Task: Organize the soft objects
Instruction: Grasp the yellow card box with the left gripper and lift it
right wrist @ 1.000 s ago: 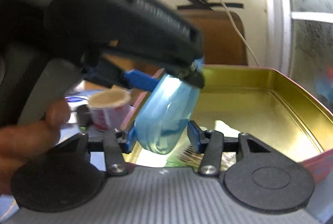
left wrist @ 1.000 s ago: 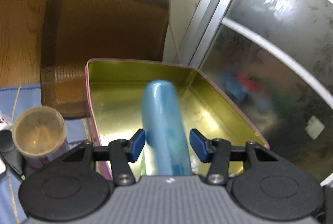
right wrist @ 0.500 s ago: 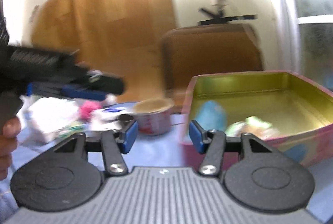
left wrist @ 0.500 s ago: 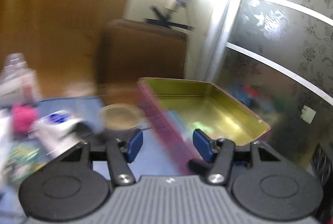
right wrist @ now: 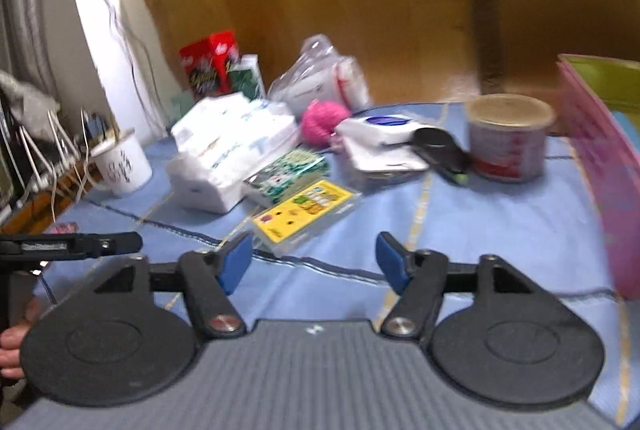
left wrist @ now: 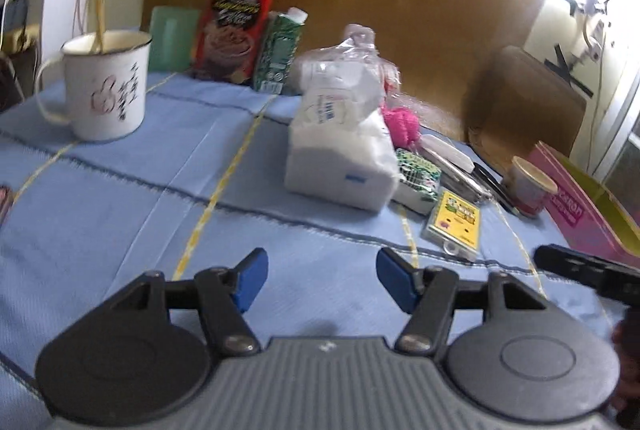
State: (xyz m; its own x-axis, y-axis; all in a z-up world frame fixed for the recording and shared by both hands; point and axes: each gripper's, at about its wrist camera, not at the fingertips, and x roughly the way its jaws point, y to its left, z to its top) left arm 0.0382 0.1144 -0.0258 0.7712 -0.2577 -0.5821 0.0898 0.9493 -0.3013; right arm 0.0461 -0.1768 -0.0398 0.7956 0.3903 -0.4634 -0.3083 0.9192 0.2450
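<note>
My left gripper [left wrist: 319,280] hangs over bare blue cloth, its jaws opening with nothing between them. My right gripper [right wrist: 314,262] is also opening and empty, above the cloth just short of a yellow card packet [right wrist: 304,210]. Ahead lie a white tissue pack [left wrist: 340,154] [right wrist: 228,150], a pink yarn ball [left wrist: 402,124] [right wrist: 322,120] and a clear bag of white pads [right wrist: 316,78]. The pink tin with a gold inside [left wrist: 580,206] [right wrist: 600,158] stands at the right edge. The other gripper's tip shows in each view.
A white enamel mug [left wrist: 106,86] stands at the left, with a red box [left wrist: 236,26] and green carton [left wrist: 280,50] behind. A paper cup [right wrist: 508,138], a white case [right wrist: 380,134] and a green packet [right wrist: 288,170] lie between the pack and tin. A brown chair [right wrist: 552,10] stands beyond.
Both grippers held a blue soft item over the tin; it now lies inside. Both swung left away from the tin toward the clutter, and their jaws spread wider.
</note>
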